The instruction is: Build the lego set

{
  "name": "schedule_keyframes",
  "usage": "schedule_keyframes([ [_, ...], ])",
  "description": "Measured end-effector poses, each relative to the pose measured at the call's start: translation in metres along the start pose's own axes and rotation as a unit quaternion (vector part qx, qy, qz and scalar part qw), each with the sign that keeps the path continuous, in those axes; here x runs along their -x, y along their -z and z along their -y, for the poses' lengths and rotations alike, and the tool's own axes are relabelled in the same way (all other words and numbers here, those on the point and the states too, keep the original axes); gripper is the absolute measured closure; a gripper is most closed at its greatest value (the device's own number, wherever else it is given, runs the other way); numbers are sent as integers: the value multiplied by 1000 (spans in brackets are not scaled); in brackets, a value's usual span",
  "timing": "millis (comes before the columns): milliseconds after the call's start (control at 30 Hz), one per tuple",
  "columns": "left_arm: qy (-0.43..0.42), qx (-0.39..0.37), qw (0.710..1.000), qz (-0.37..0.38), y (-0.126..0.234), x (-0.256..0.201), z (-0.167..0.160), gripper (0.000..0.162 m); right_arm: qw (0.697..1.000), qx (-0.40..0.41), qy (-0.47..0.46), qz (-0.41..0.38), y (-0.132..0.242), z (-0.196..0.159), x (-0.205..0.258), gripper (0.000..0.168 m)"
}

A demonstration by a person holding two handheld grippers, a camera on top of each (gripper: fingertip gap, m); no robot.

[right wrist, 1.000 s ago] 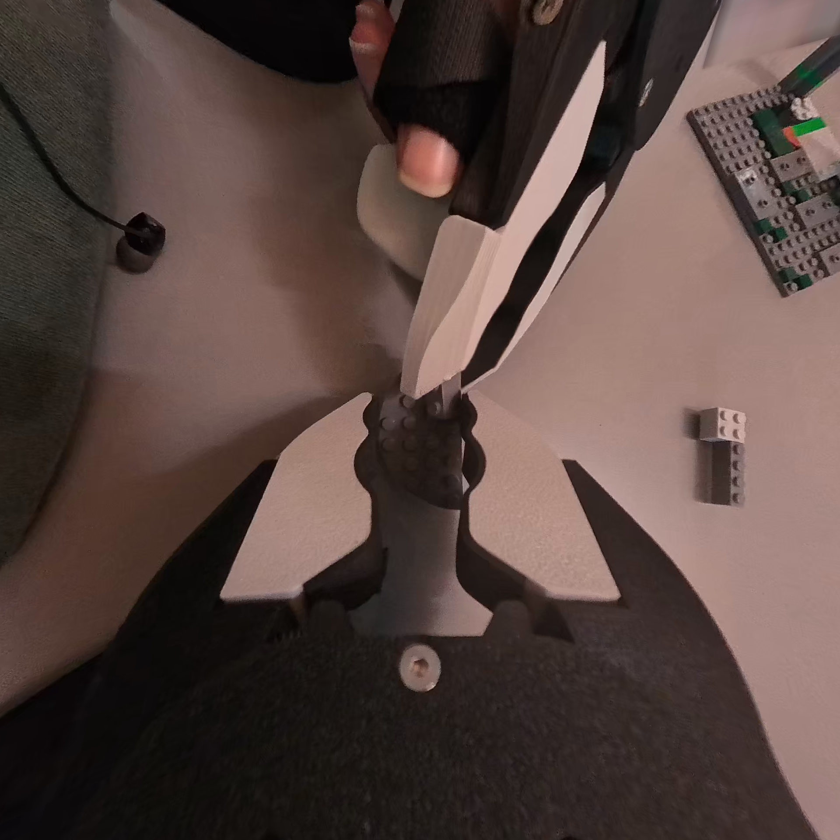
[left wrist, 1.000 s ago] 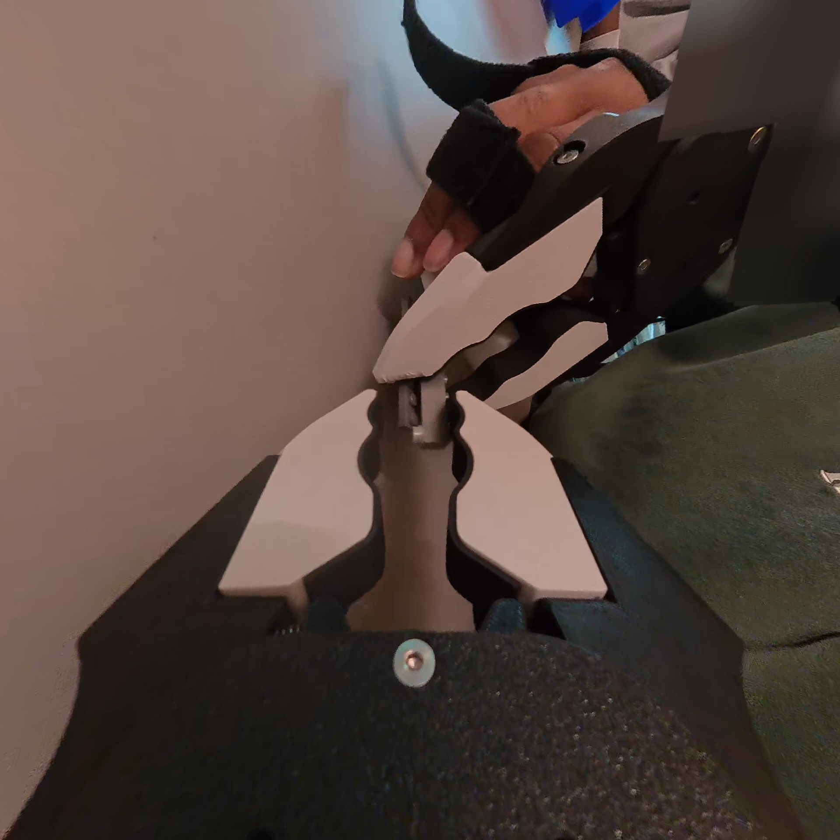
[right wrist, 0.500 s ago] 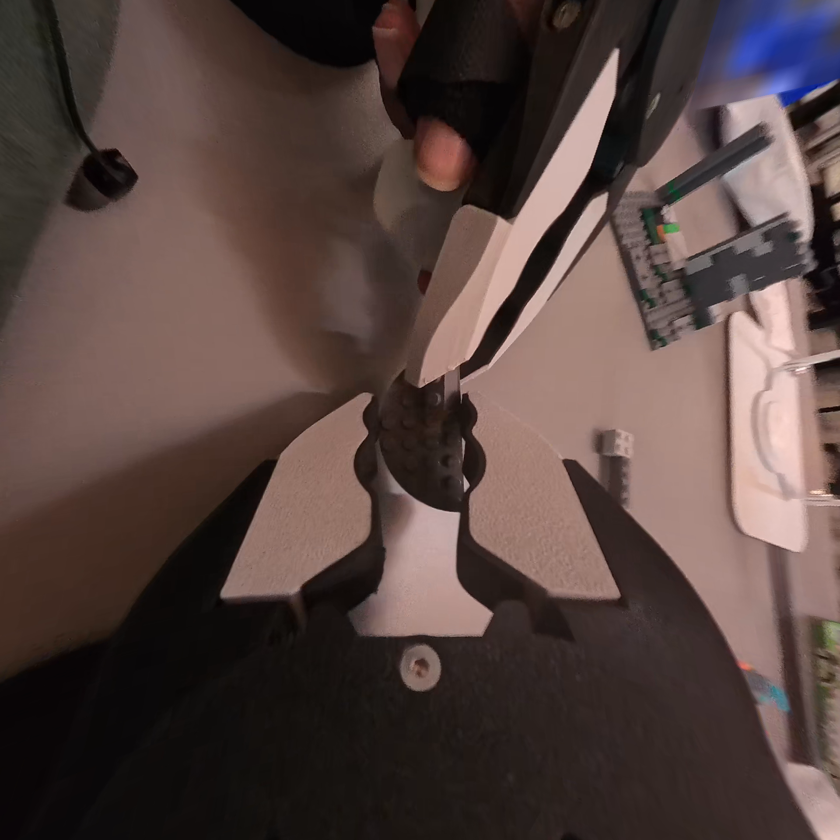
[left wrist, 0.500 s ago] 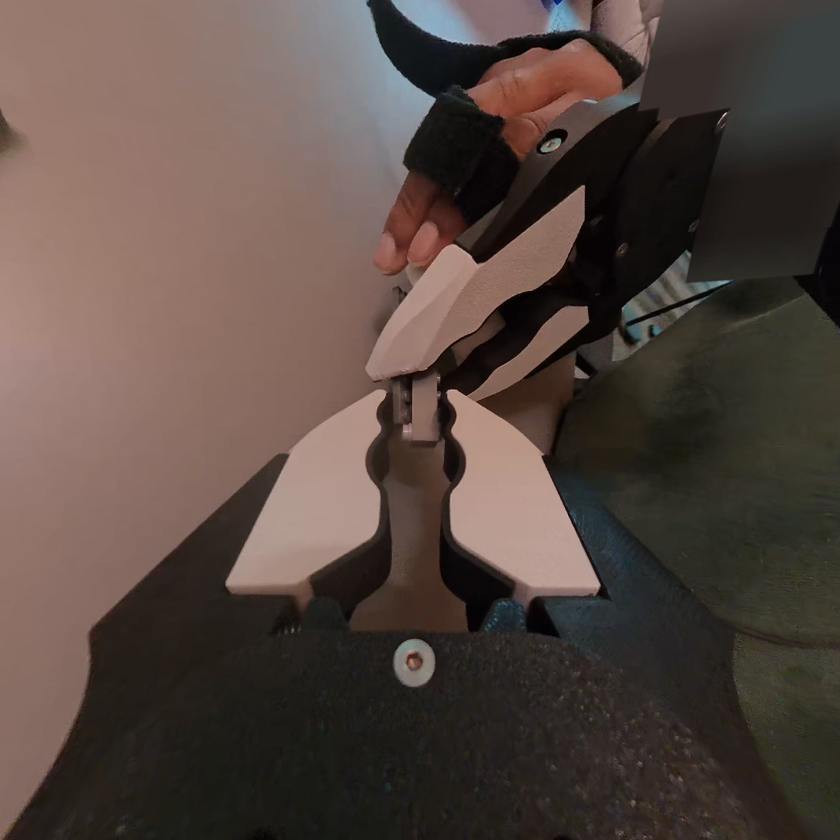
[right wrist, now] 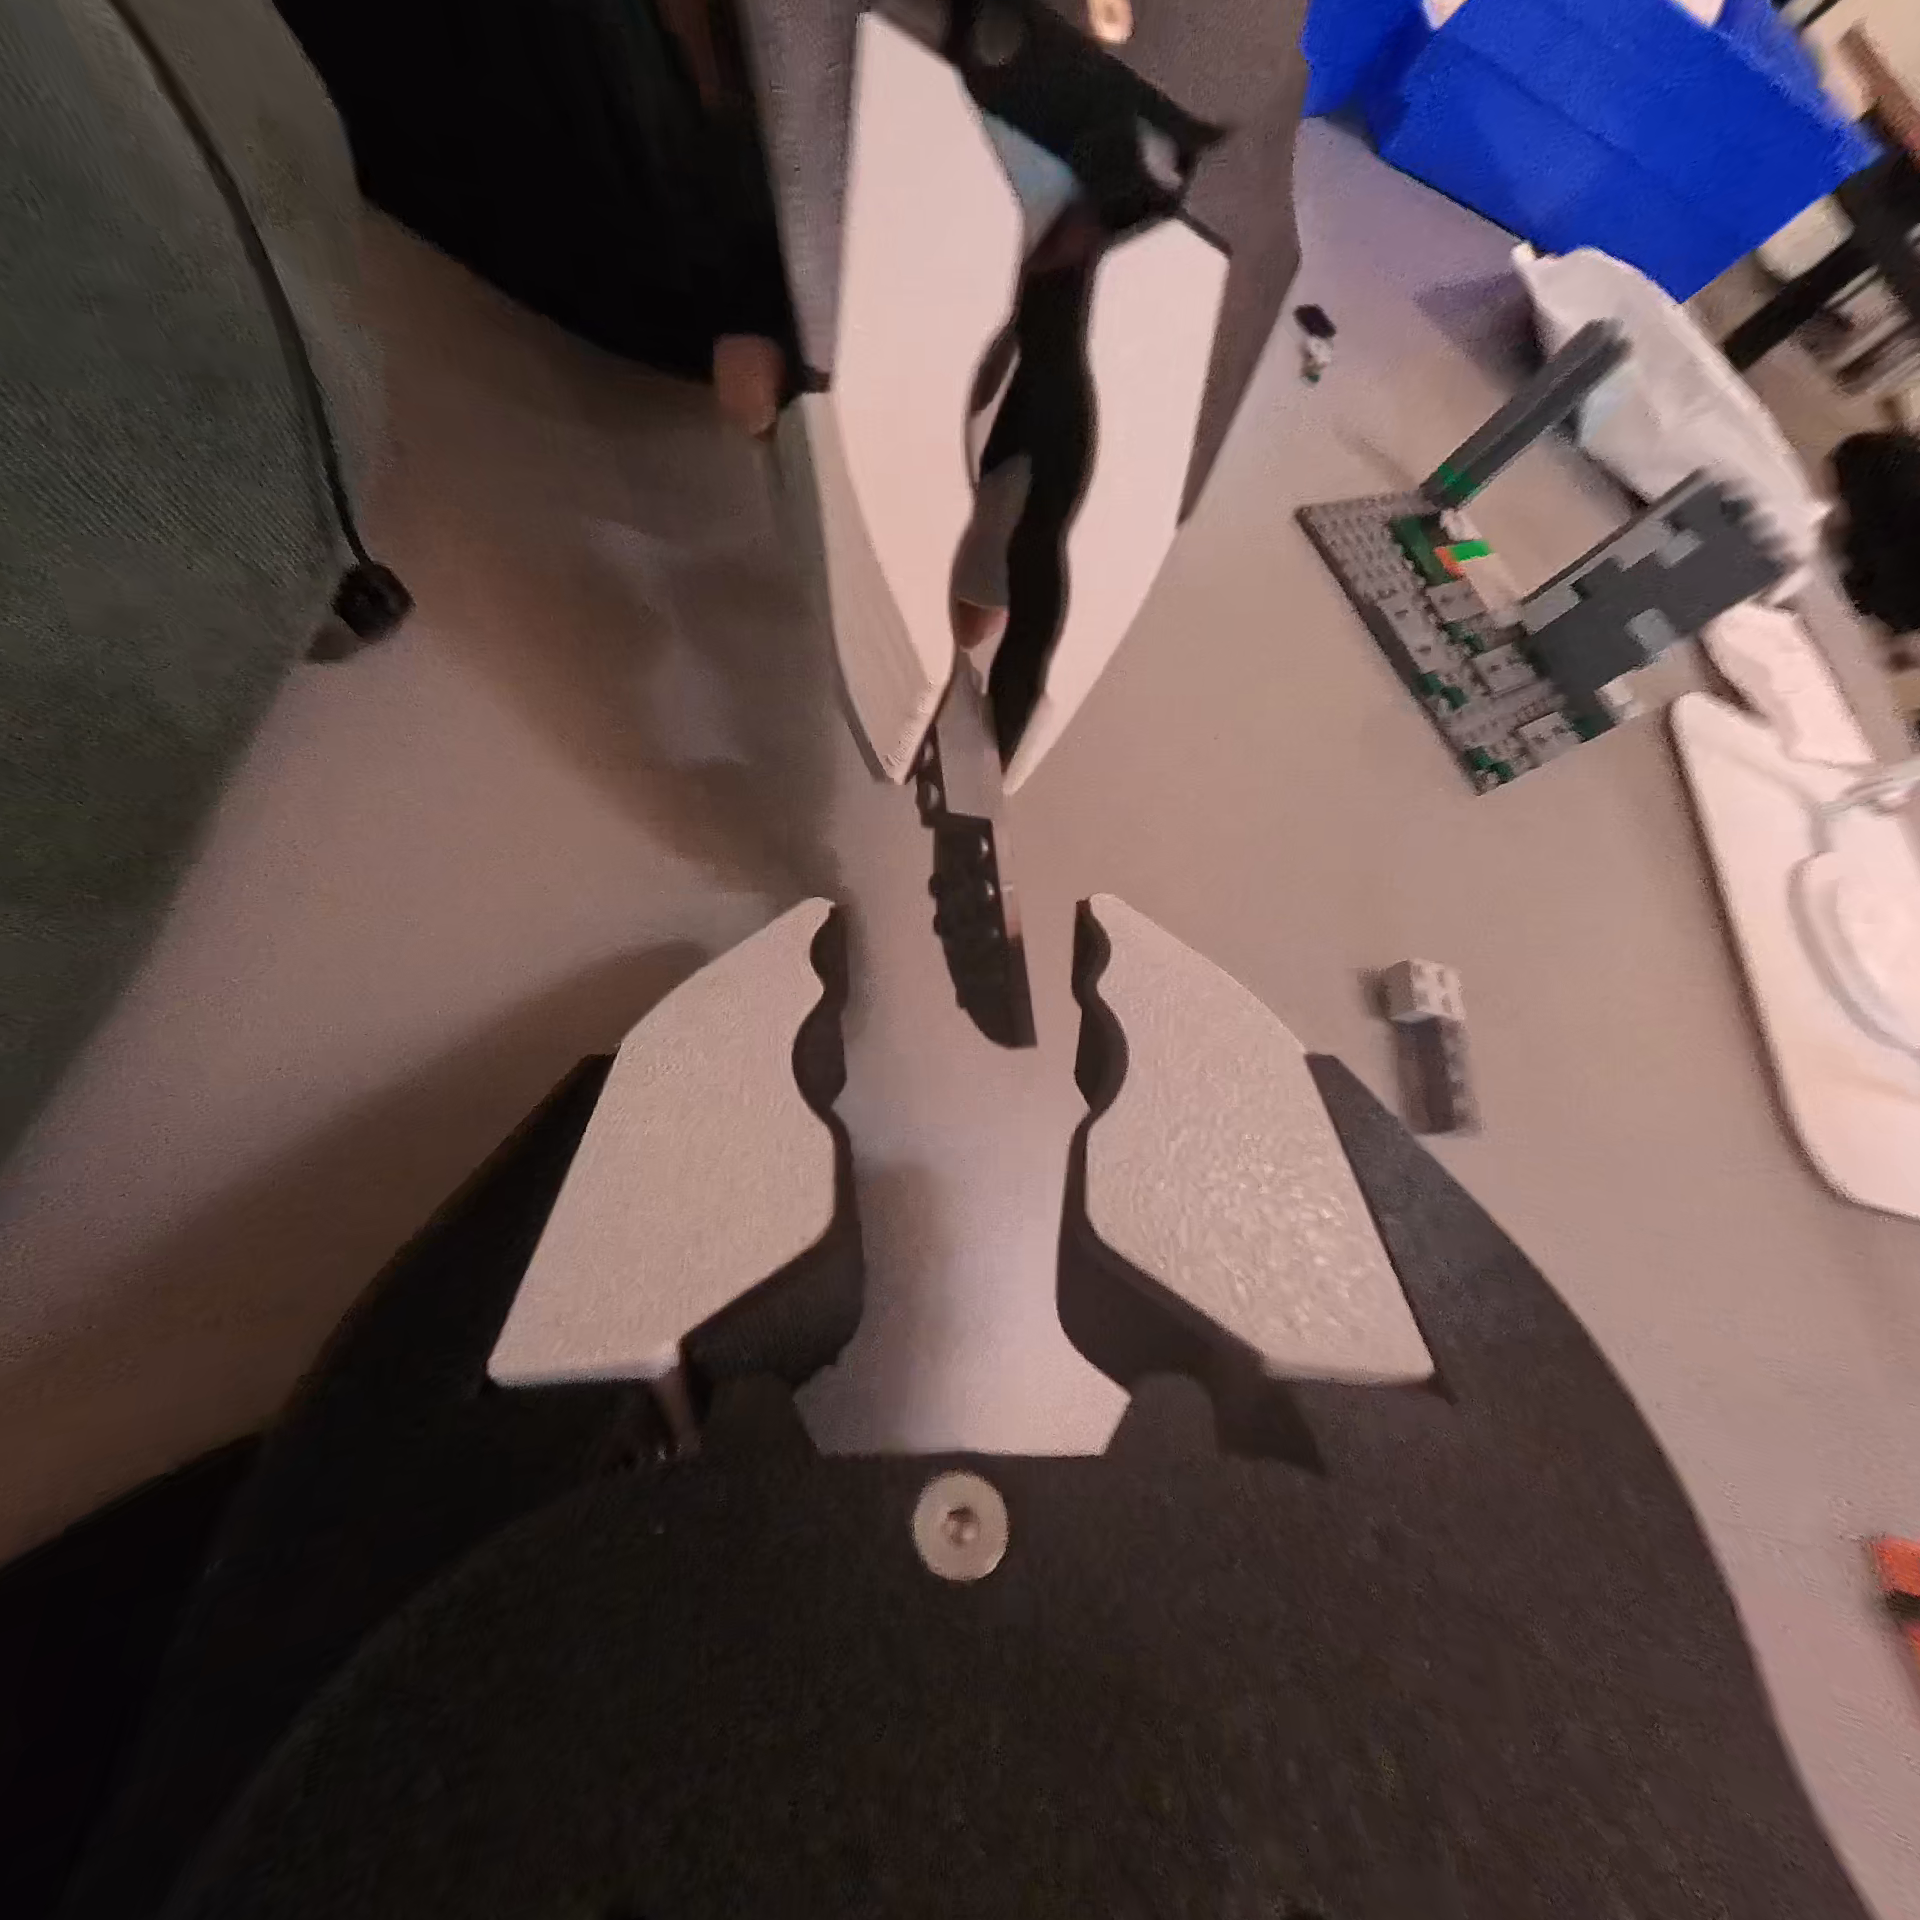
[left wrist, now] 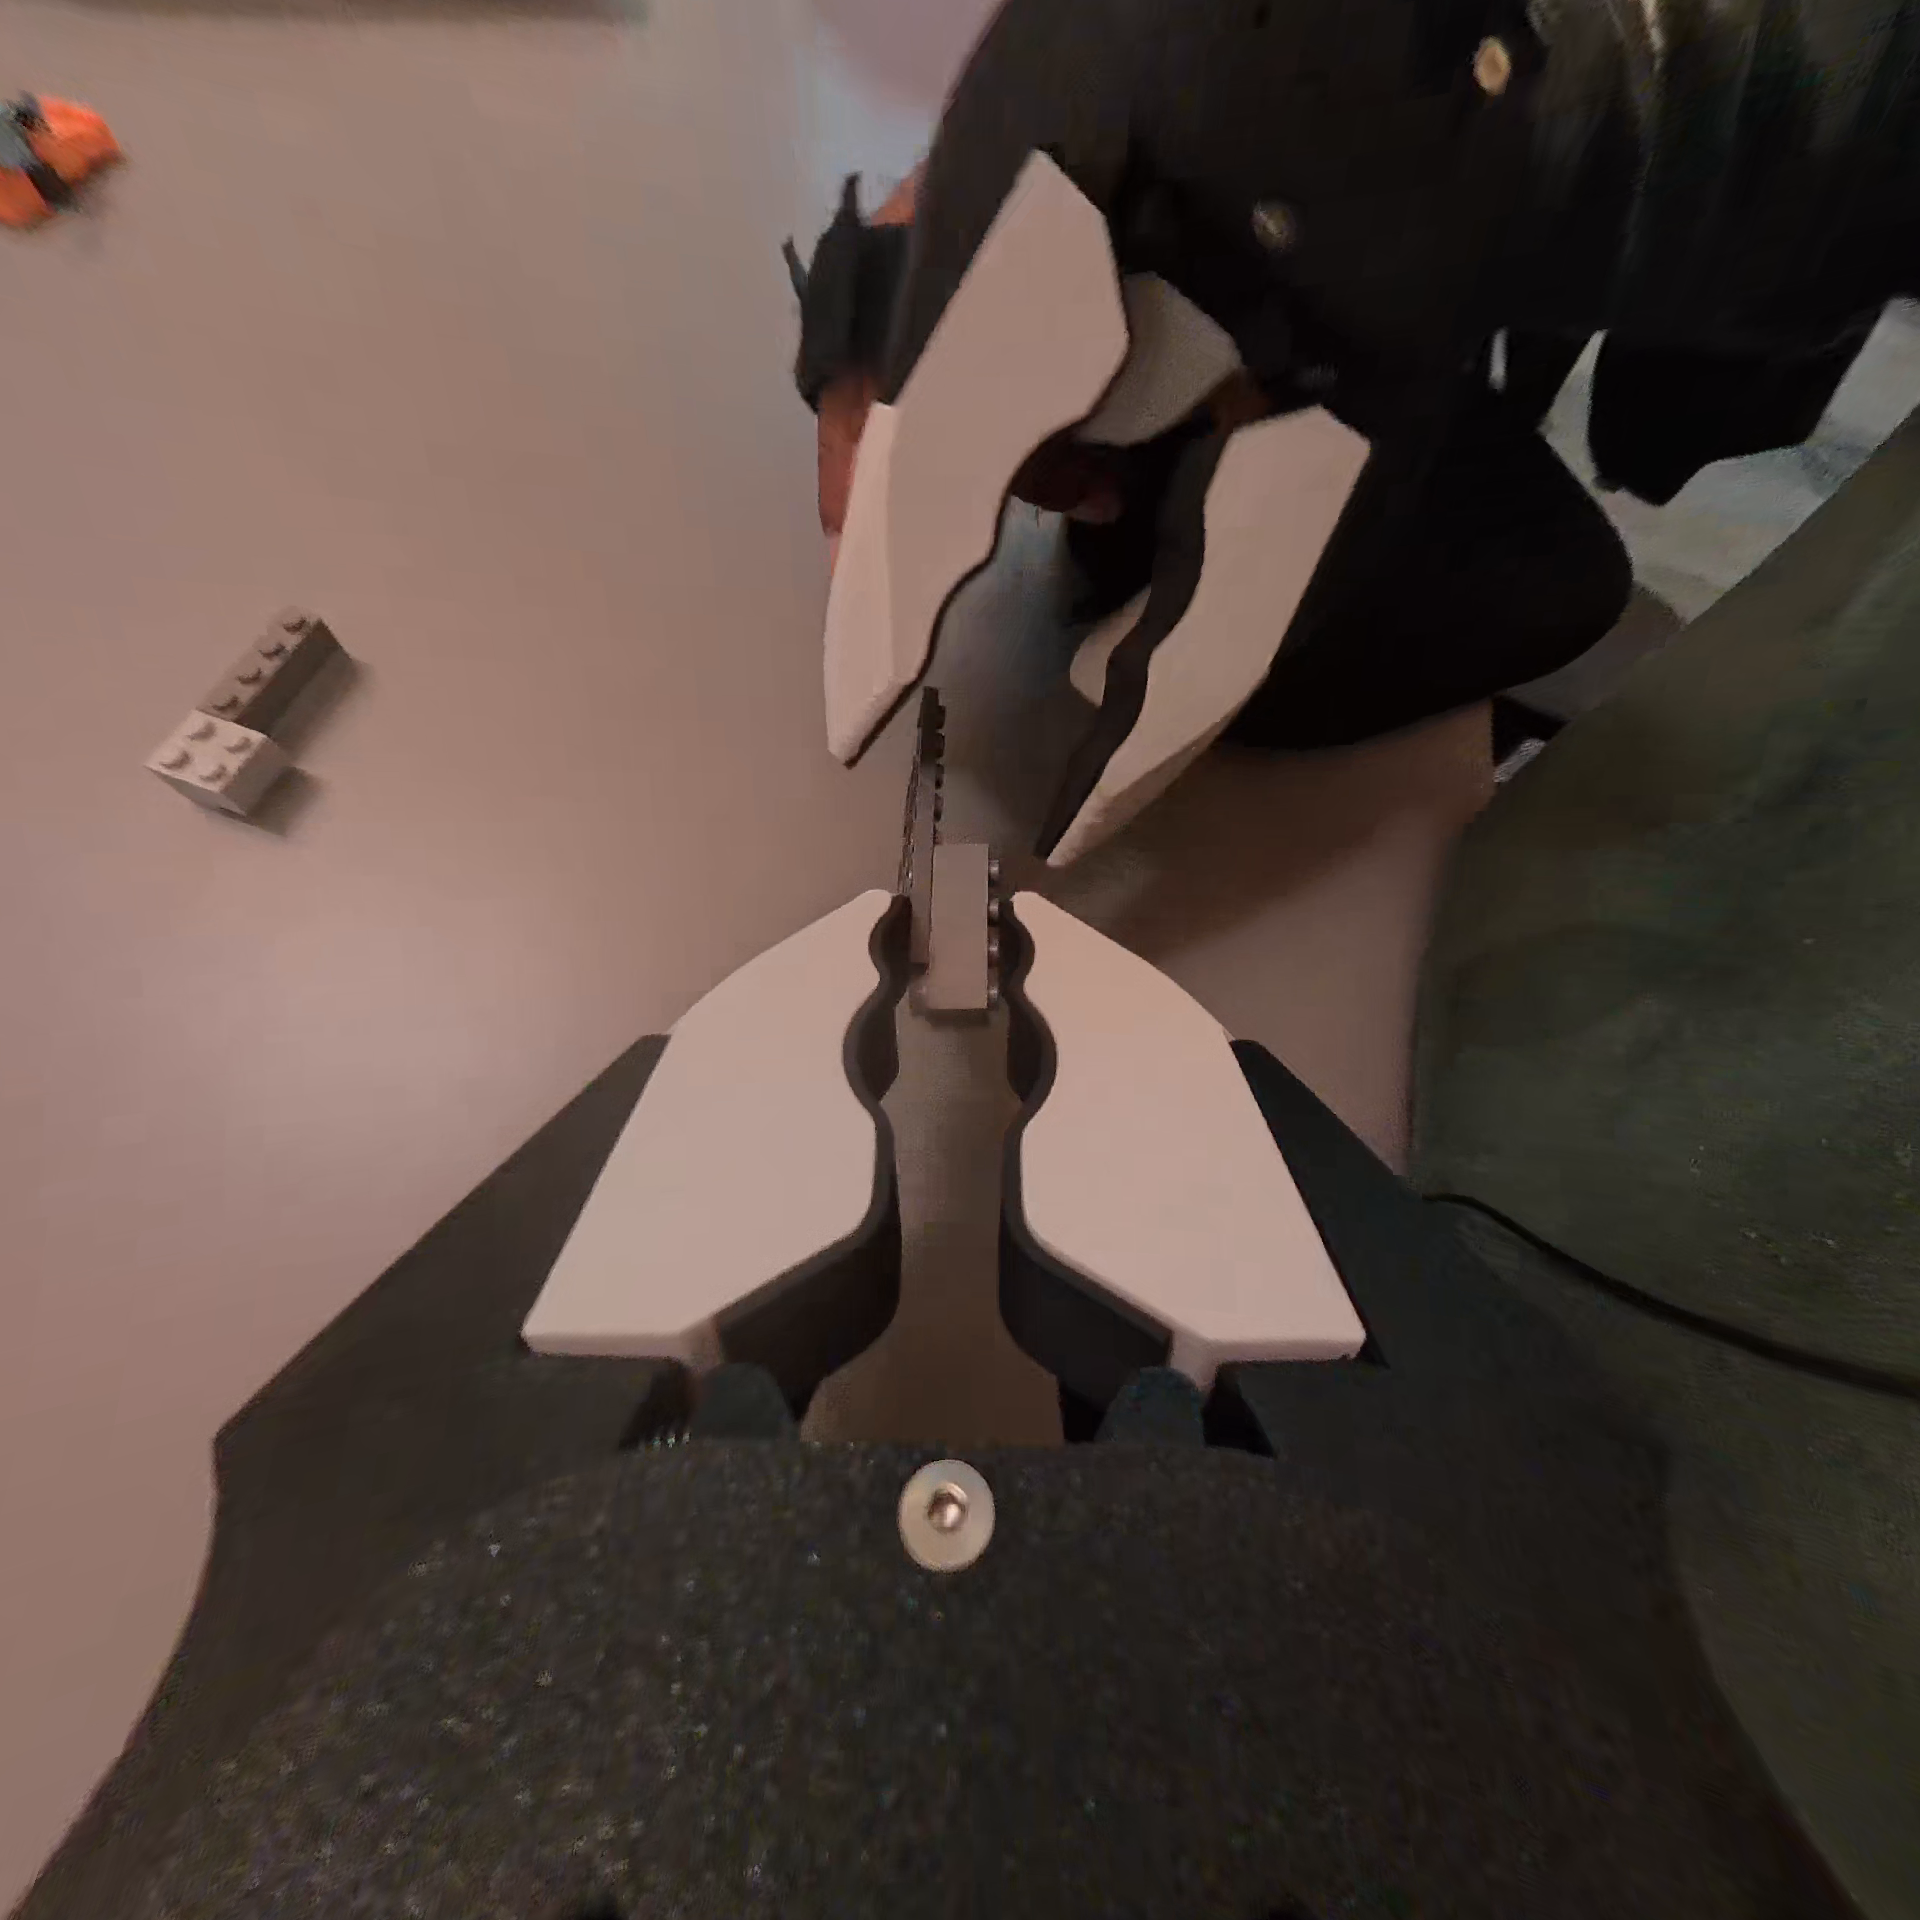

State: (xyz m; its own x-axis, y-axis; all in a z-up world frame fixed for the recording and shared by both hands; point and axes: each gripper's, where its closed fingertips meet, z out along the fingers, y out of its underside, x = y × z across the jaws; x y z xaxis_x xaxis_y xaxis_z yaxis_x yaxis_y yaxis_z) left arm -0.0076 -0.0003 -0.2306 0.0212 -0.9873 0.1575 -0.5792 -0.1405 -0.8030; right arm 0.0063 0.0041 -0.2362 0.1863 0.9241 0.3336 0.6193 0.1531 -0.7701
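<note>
Right wrist view: at frame centre the right gripper (right wrist: 956,909) has released the dark plate (right wrist: 977,914); the left gripper (left wrist: 951,899) alone pinches the plate-and-brick piece, so joining looks finished.

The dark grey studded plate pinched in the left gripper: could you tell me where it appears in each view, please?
Left wrist view: dark grey studded plate stands edge-on at centre, at the left gripper tips.
Right wrist view: it hangs at centre from the far gripper, between the open right gripper fingers.
Shared landmark: the loose grey brick pair on the table.
</note>
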Motion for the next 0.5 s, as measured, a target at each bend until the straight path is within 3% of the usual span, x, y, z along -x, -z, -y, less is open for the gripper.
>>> schedule_keyframes([
  [133,-49,-4,998,26,3,-2,3,146,994,-25,-88,58,4,1,-2,126],
  [300,-81,-6,996,43,4,-2,4,146,990,-24,-104,91,-4,3,3,131],
  [500,-65,-21,998,15,6,-6,0,146,979,-32,-151,134,-8,8,5,163],
])
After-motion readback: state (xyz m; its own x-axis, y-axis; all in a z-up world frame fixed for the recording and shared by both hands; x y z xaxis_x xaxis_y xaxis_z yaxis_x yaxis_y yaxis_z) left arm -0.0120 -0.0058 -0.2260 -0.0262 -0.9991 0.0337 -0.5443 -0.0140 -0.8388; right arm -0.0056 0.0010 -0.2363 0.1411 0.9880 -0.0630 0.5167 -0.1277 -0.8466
